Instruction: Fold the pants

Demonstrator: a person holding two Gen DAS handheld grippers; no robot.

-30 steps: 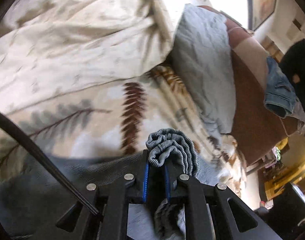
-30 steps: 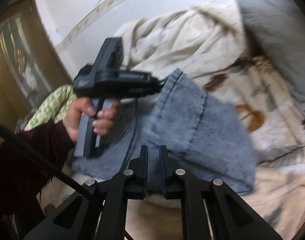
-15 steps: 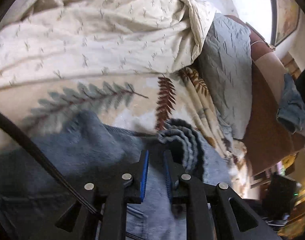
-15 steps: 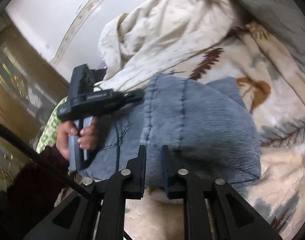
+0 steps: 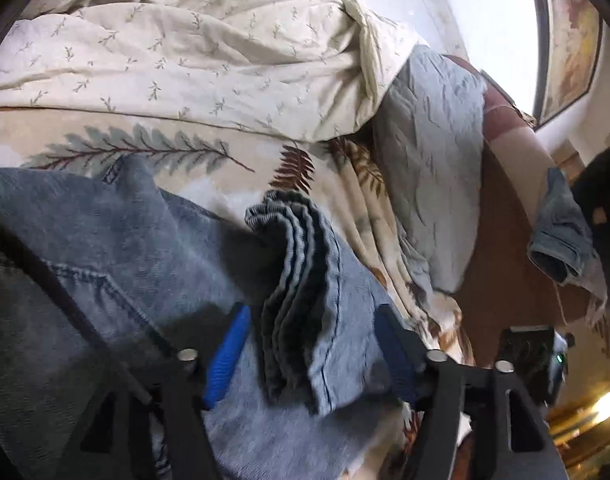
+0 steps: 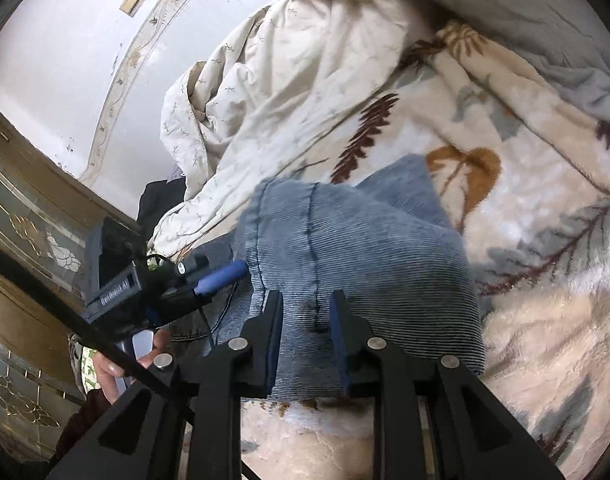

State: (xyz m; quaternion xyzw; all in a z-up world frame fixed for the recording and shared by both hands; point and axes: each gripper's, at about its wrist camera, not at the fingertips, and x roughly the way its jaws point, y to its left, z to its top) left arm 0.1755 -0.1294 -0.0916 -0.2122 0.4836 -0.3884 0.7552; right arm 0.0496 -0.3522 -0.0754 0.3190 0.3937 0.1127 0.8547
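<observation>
The blue denim pants (image 6: 357, 248) lie folded on the leaf-print blanket (image 6: 545, 208). In the left wrist view the stacked hem layers (image 5: 301, 256) rest on the lower denim (image 5: 117, 248), between the spread jaws of my left gripper (image 5: 313, 344), which is open. In the right wrist view my right gripper (image 6: 307, 308) is open, its jaws apart on either side of the fold's near edge. The left gripper also shows in the right wrist view (image 6: 221, 276), at the pants' left edge.
A cream duvet (image 5: 209, 48) is bunched at the back of the bed. A grey quilted pillow (image 5: 433, 152) lies to the right by the brown headboard (image 5: 501, 240), where another denim piece (image 5: 561, 236) hangs. A wooden glass-panelled cabinet (image 6: 21, 216) stands on the left.
Both grippers carried the leg hems over onto the upper part of the pants, lowered them and opened. The folded layers now rest on the denim.
</observation>
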